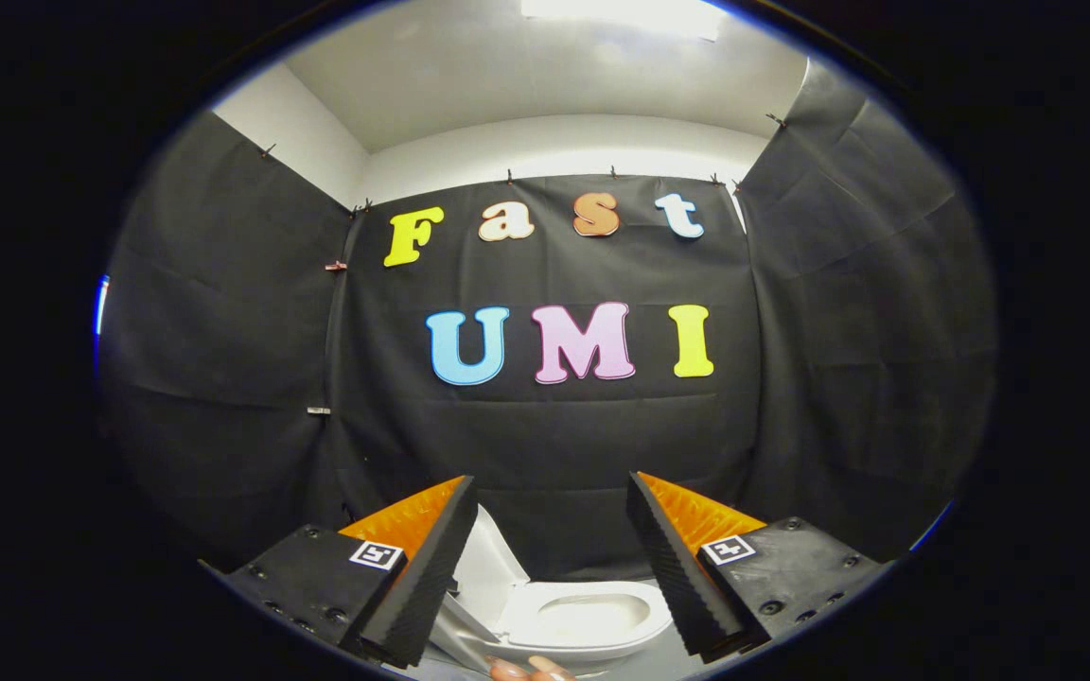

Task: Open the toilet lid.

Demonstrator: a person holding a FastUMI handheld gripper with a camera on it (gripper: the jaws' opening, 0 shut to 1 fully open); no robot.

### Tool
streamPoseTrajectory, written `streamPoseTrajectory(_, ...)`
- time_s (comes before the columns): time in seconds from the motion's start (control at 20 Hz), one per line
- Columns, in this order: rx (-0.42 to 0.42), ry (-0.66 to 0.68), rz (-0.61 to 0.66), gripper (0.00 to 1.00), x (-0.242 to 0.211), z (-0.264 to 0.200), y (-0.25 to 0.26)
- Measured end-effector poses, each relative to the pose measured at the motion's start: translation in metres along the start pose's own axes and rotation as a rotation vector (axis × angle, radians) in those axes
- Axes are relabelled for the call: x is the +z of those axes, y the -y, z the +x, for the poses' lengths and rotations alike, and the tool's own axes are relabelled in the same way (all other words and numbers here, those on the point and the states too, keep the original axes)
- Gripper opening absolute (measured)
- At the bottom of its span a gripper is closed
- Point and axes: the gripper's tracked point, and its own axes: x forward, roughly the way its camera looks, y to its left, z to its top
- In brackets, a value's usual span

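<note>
Released and spread wide, gripper [550,492] grasps nothing; low centre, toilet lid [483,567] stands raised over bowl [588,617], so withdraw gently.

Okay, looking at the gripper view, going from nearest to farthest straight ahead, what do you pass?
Fingertips of a hand → the open tongs, gripping nothing → toilet bowl between the fingers, its lid already raised at the left → black cloth wall → white wall strip → ceiling light.
</note>
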Motion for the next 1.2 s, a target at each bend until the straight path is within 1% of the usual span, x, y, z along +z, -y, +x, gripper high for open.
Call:
streamPoseTrajectory(0.35, 0.004, -0.018, 0.005, 0.99, 0.0003, -0.0042, 0.0007)
streamPoseTrajectory(0.7, 0.000, -0.007, 0.007, 0.99, 0.0060, -0.0084, 0.0015)
streamPoseTrajectory(1.2, -0.010, -0.020, 0.003, 0.99, 0.0021, -0.0076, 0.0045)
